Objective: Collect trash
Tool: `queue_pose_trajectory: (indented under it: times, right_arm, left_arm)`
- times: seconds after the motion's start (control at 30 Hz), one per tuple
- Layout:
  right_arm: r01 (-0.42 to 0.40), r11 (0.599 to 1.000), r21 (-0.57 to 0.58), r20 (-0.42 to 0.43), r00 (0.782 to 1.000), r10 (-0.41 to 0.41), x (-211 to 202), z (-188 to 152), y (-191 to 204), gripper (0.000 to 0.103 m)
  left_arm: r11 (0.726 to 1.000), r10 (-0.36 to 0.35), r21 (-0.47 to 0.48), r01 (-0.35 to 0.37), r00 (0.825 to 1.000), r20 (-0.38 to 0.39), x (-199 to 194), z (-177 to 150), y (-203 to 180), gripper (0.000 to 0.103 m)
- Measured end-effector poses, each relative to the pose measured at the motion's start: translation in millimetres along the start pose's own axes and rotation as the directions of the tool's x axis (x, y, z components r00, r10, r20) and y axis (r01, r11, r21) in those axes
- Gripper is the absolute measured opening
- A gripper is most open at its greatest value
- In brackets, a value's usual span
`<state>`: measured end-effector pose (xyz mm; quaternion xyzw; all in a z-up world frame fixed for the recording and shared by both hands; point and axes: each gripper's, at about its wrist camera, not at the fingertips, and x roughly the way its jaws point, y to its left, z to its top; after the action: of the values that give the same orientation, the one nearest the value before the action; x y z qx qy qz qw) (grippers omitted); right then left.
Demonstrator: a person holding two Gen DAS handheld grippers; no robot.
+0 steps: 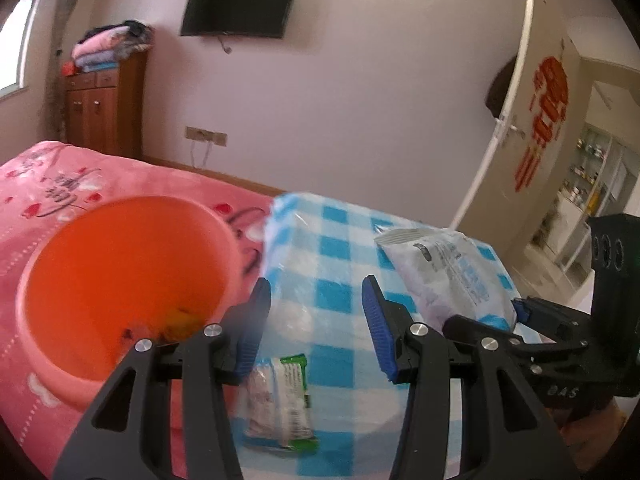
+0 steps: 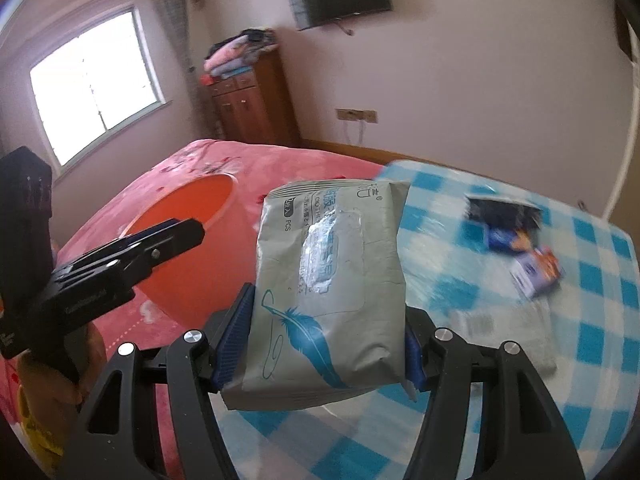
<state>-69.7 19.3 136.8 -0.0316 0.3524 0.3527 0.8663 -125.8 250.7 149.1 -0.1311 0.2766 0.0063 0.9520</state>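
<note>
The right gripper (image 2: 326, 340) is clamping a grey wipes pack (image 2: 328, 280) between its blue pads (image 2: 234, 336), the pack standing up out of the jaws with its feather print toward the camera, lifted clear above the checked tablecloth (image 2: 592, 320). The left gripper (image 1: 316, 332) is holding nothing, its jaws standing partly apart over the near edge of the cloth. A small green-edged wrapper (image 1: 282, 404) is lying flat on the cloth just below and between the left fingers, not touching them. The orange bucket (image 1: 120, 280) is sitting on the pink bedspread (image 1: 48, 184) beside the left edge of the cloth, with what look like a few scraps at its bottom, though blur is hiding what they are. A blue packet (image 2: 536, 272) and a dark one (image 2: 500, 210) are lying toward the far right edge of the cloth.
</note>
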Motion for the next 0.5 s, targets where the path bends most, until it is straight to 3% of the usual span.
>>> queue_pose_trajectory:
  times: [0.17, 0.27, 0.5]
  right_arm:
    - [-0.015, 1.000, 0.004, -0.008, 1.000, 0.015, 9, 1, 5, 0.064]
    - [-0.013, 0.999, 0.033, -0.033, 0.999, 0.014, 15, -9, -3, 0.064]
    - [0.008, 0.995, 0.100, -0.062, 0.998, -0.002, 15, -38, -33, 0.064]
  left_arm:
    - [0.999, -0.011, -0.039, 0.010, 1.000, -0.017, -6, -17, 20, 0.049]
    - [0.998, -0.055, -0.046, 0.053, 0.997, -0.047, -3, -36, 19, 0.049]
    - [0.999, -0.029, 0.038, 0.036, 0.983, -0.180, 22, -92, 1, 0.058]
